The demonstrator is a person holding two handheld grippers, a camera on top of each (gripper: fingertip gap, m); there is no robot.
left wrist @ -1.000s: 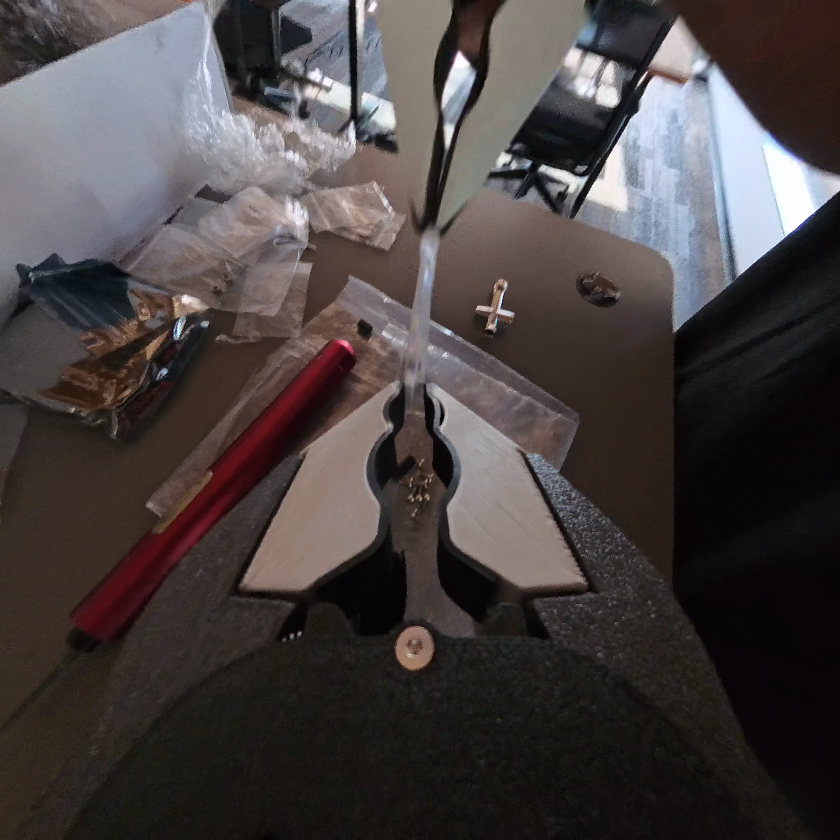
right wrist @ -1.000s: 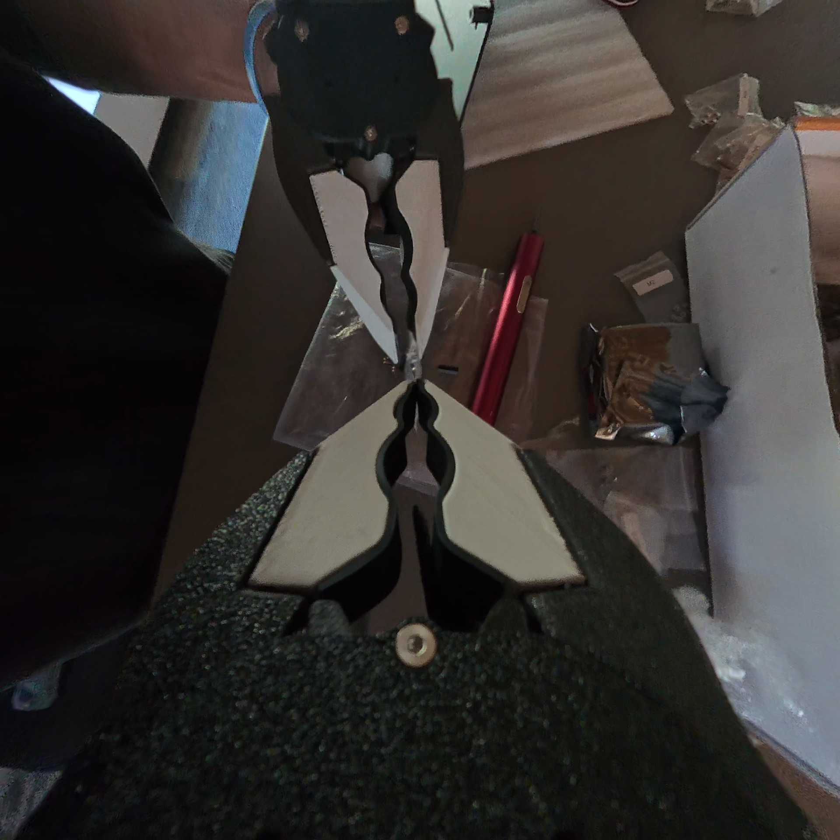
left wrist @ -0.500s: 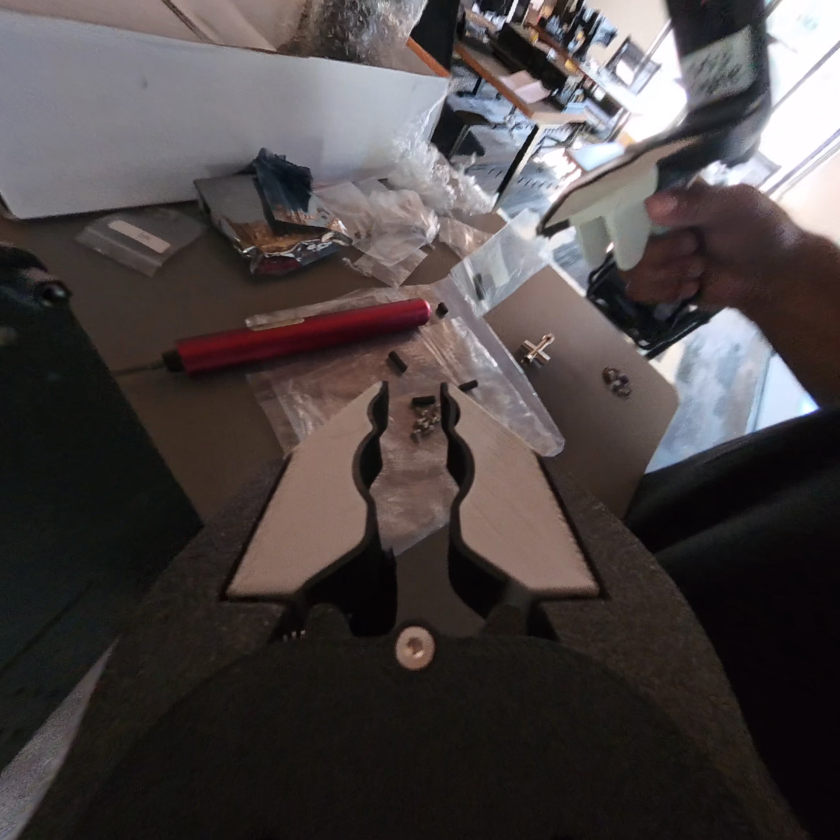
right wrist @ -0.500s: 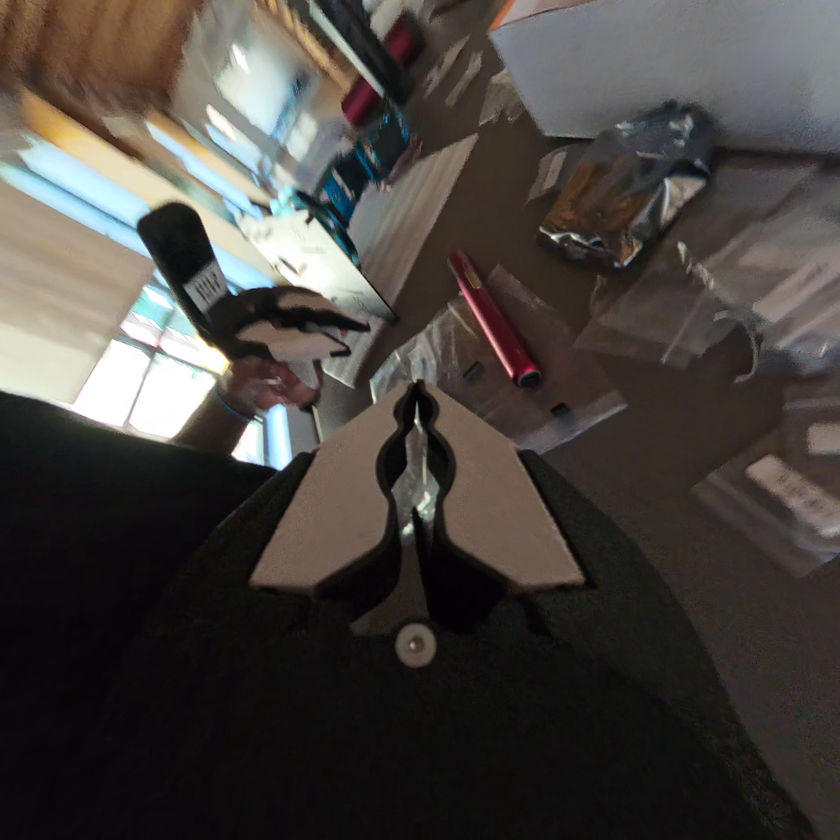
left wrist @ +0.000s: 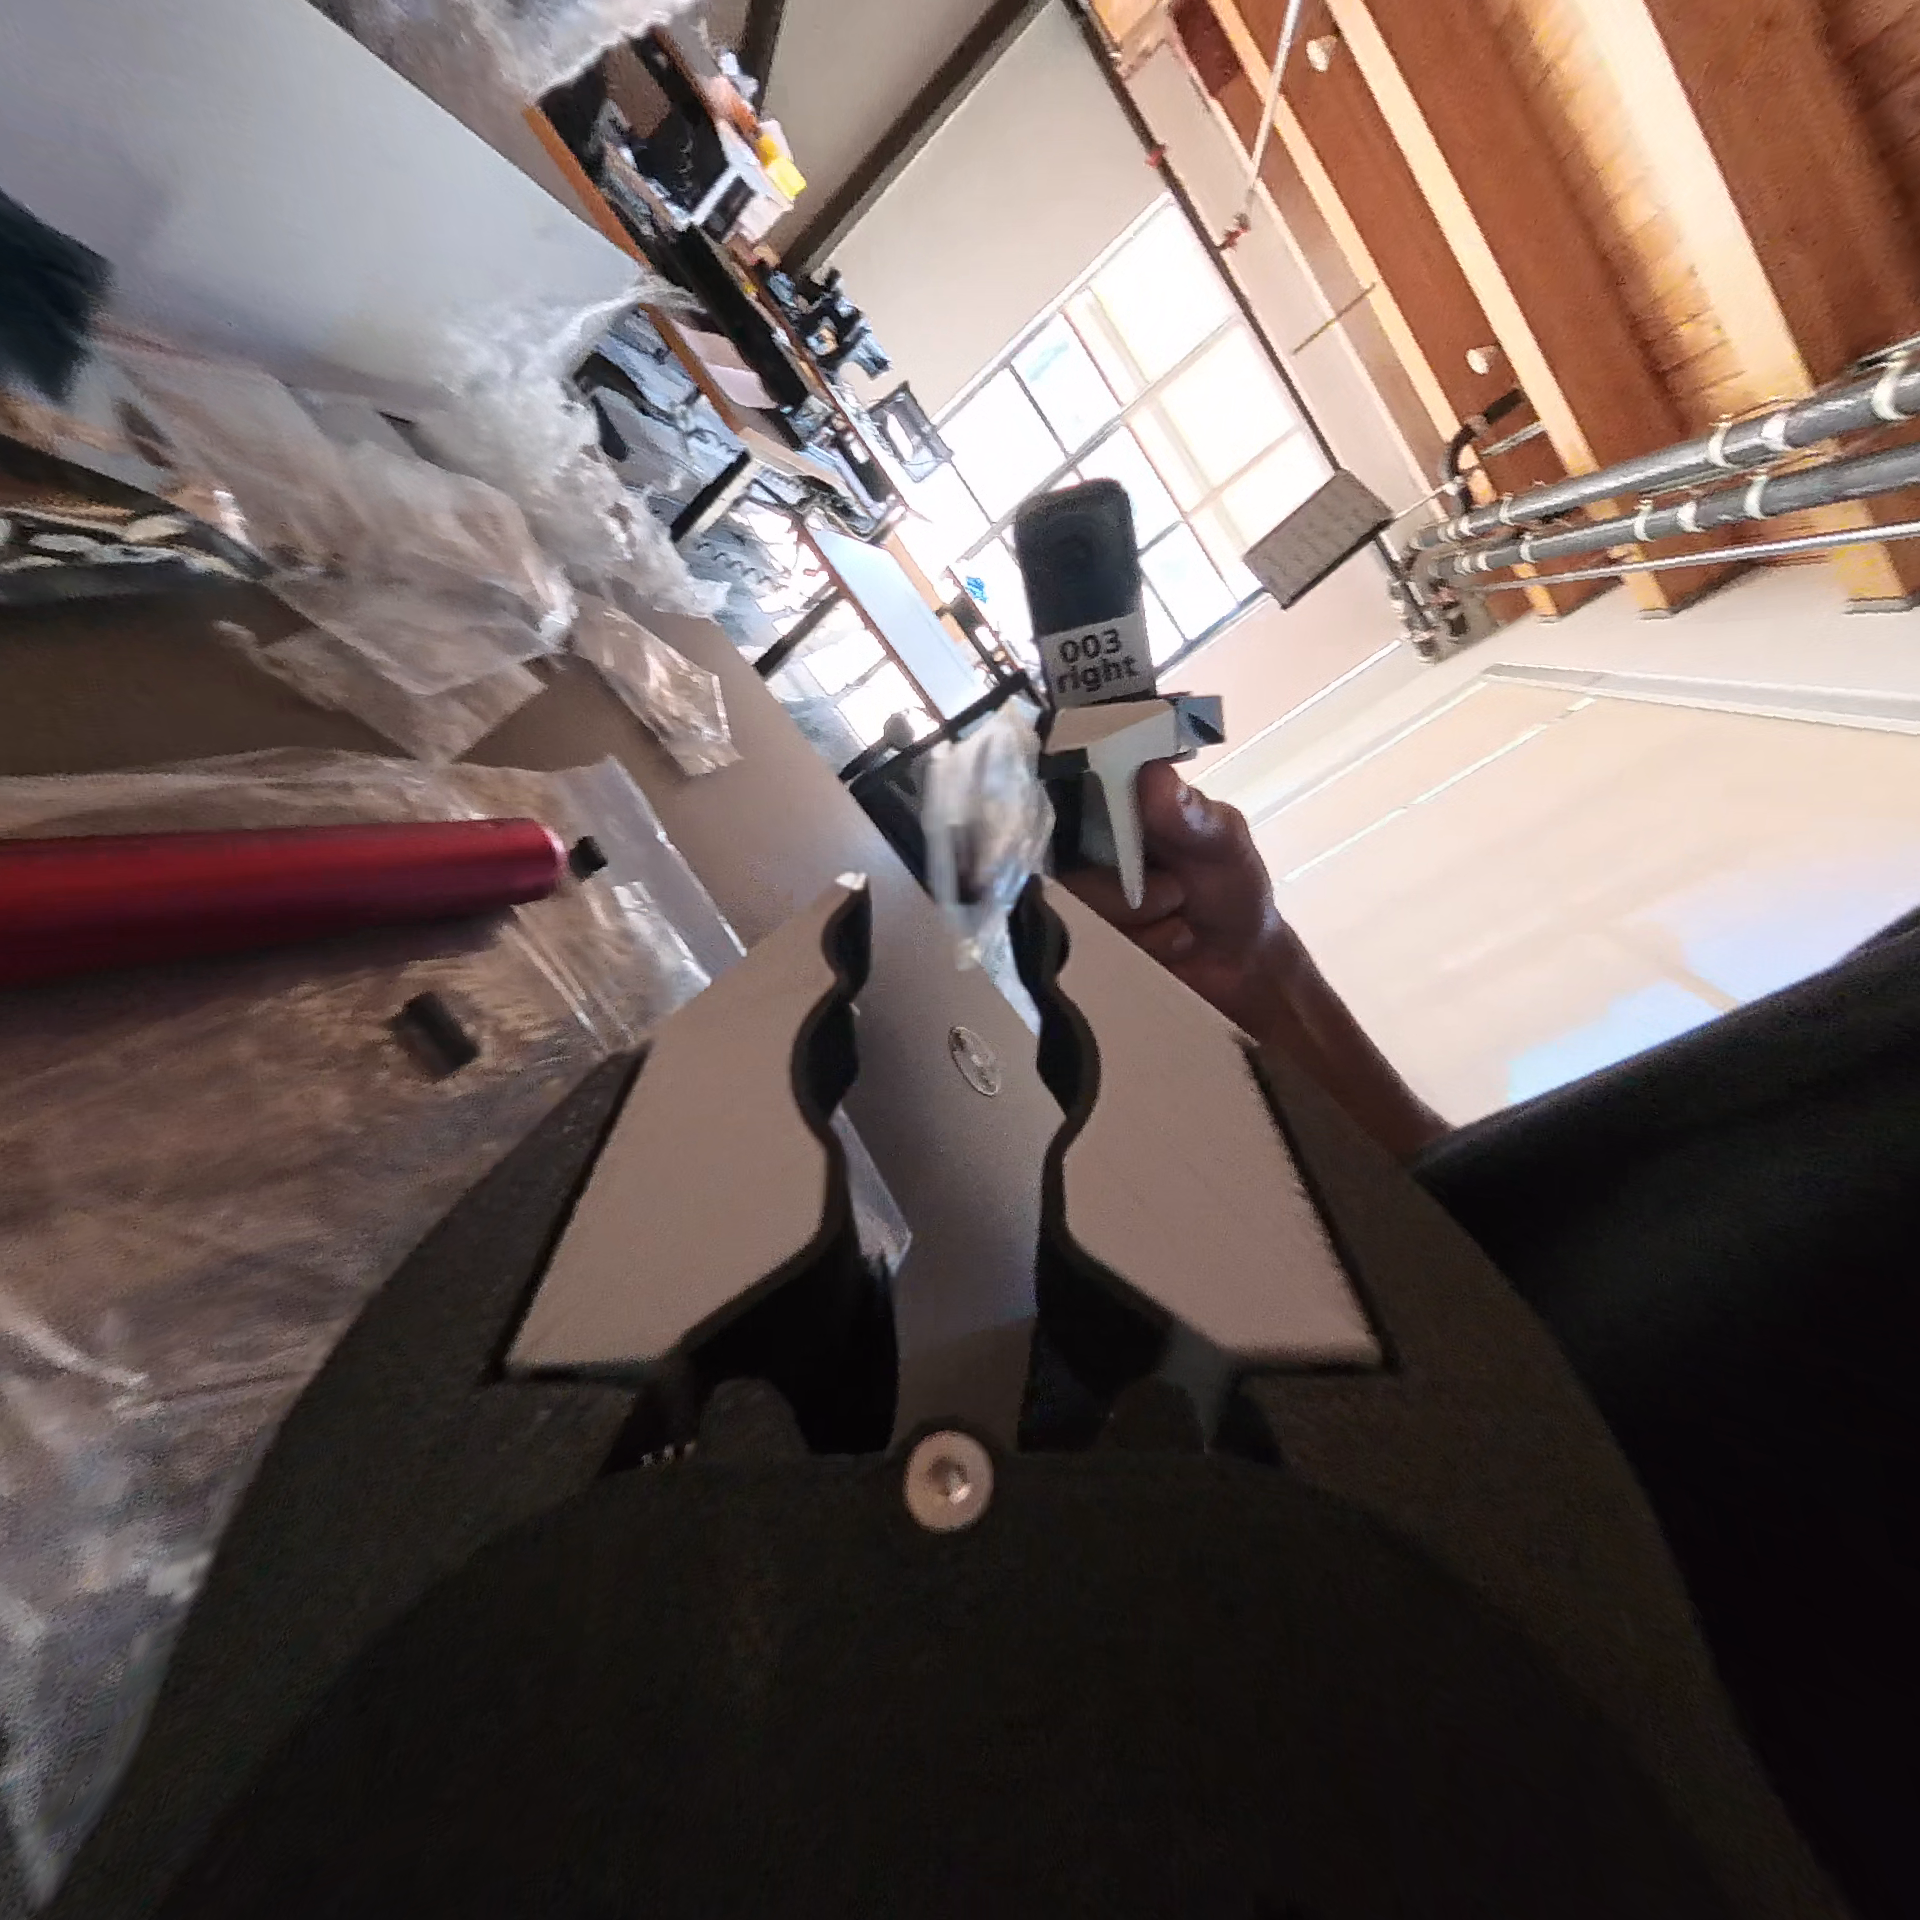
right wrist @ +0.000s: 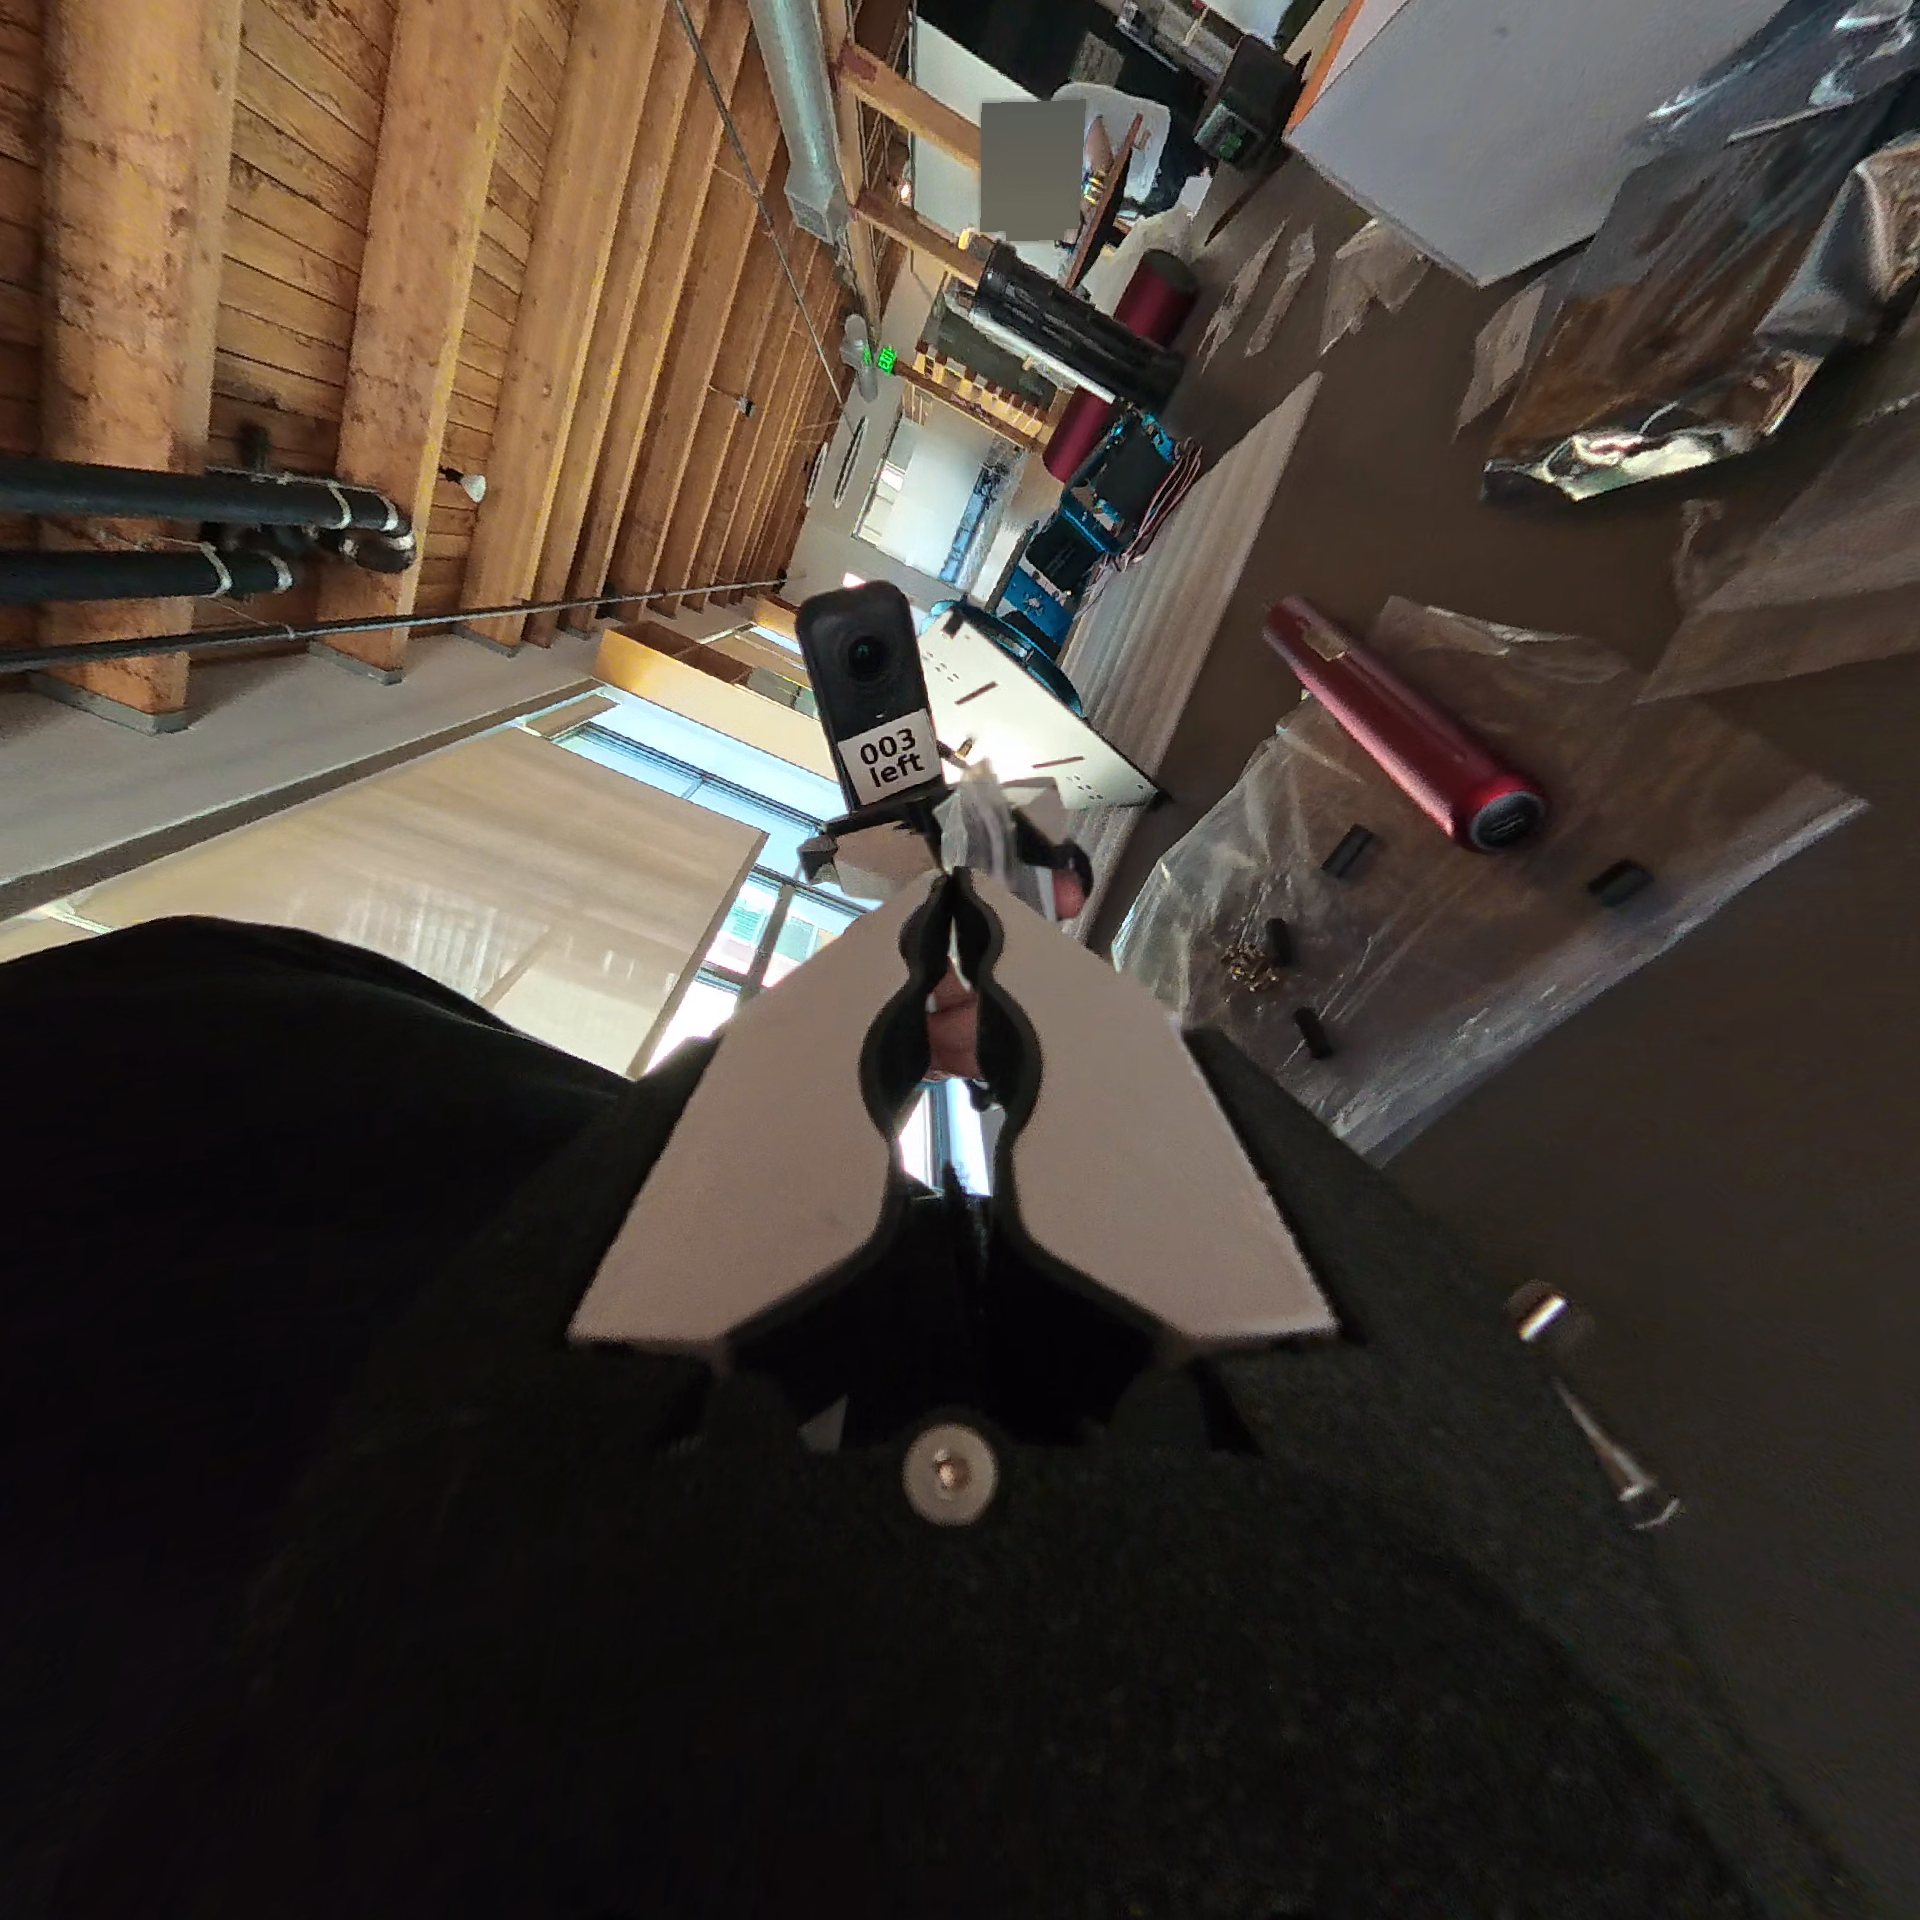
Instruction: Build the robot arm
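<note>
Now right gripper [right wrist: 954, 883] lifted, jaws closed on small clear bag [right wrist: 977, 826] (crumpled), left gripper [left wrist: 951, 904] jaws apart and empty, red cylinder [left wrist: 260, 894] lying on tabletop [left wrist: 790, 831].

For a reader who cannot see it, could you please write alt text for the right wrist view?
The right gripper is shut on a small clear plastic bag, raised beside a brown table. On the table lie a red metal tube, a flat clear bag with tiny screws, and a silver foil pouch.

A red metal cylinder [right wrist: 1403, 741] lies on clear plastic bags [right wrist: 1455, 935] on the brown tabletop [right wrist: 1662, 1195], near crumpled foil packaging [right wrist: 1714, 343] and a white box [right wrist: 1538, 114].
</note>
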